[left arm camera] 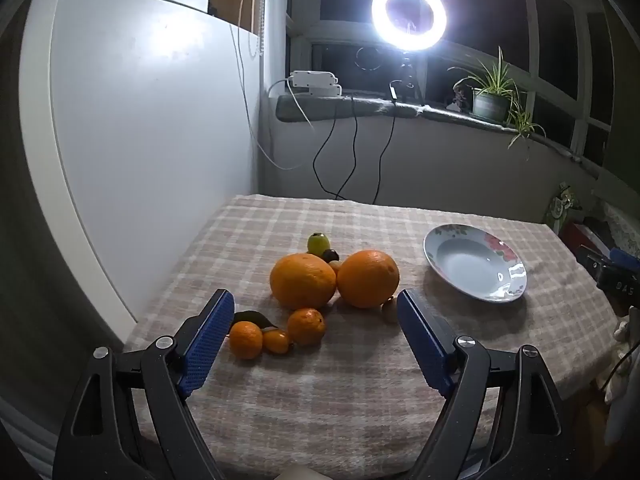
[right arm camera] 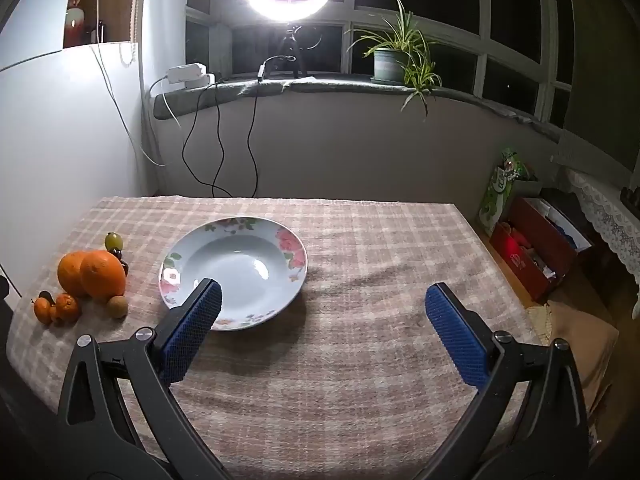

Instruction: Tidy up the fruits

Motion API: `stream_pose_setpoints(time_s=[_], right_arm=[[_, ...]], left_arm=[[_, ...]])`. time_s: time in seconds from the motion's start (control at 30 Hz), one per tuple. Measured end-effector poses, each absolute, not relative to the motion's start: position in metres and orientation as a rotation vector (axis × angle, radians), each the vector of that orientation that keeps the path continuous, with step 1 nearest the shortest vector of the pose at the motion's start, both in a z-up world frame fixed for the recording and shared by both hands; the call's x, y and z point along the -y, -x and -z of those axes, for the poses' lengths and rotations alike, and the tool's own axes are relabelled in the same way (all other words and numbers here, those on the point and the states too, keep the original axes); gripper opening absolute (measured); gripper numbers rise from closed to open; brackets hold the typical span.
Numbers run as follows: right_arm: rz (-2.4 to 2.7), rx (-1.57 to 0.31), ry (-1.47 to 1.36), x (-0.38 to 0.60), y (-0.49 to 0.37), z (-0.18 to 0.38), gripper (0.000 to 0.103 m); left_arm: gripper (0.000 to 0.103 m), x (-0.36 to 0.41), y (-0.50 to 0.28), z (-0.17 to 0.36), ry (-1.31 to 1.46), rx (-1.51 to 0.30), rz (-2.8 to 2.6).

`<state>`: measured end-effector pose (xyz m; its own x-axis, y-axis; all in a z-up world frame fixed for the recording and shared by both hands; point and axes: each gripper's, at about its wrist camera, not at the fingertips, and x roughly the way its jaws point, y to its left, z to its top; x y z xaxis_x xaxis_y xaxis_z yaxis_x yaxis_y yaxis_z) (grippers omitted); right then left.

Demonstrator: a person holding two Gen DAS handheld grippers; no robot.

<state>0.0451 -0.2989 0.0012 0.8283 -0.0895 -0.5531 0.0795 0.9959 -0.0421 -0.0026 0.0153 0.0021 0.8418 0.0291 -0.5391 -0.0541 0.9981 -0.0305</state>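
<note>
A pile of fruit lies on the checked tablecloth (left arm camera: 320, 380): two big oranges (left arm camera: 303, 286) (left arm camera: 368, 279), small mandarins (left arm camera: 306, 326) (left arm camera: 245, 340), a green fruit (left arm camera: 318, 243), a dark one behind and a brownish small fruit (left arm camera: 389, 311). The pile also shows in the right wrist view (right arm camera: 102, 274). An empty pale blue plate with flowers (left arm camera: 472, 264) (right arm camera: 236, 272) lies right of the pile. My left gripper (left arm camera: 316, 306) is open, just before the fruit. My right gripper (right arm camera: 322, 300) is open and empty, near the plate's front edge.
A white panel (left arm camera: 140, 120) stands left of the table. A ring light (left arm camera: 409, 15), cables and a potted plant (left arm camera: 490, 98) are on the windowsill behind. Boxes and a green bag (right arm camera: 502, 188) sit on the floor at the right.
</note>
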Motion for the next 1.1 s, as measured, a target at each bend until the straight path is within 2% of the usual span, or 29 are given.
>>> stream_pose_setpoints(time_s=[1.1], right_arm=[[0.066, -0.6, 0.019, 0.2951, -0.0455, -0.0003, 0.103]], left_arm=[[0.083, -0.0166, 0.0049, -0.0005, 0.052, -0.569, -0.054]])
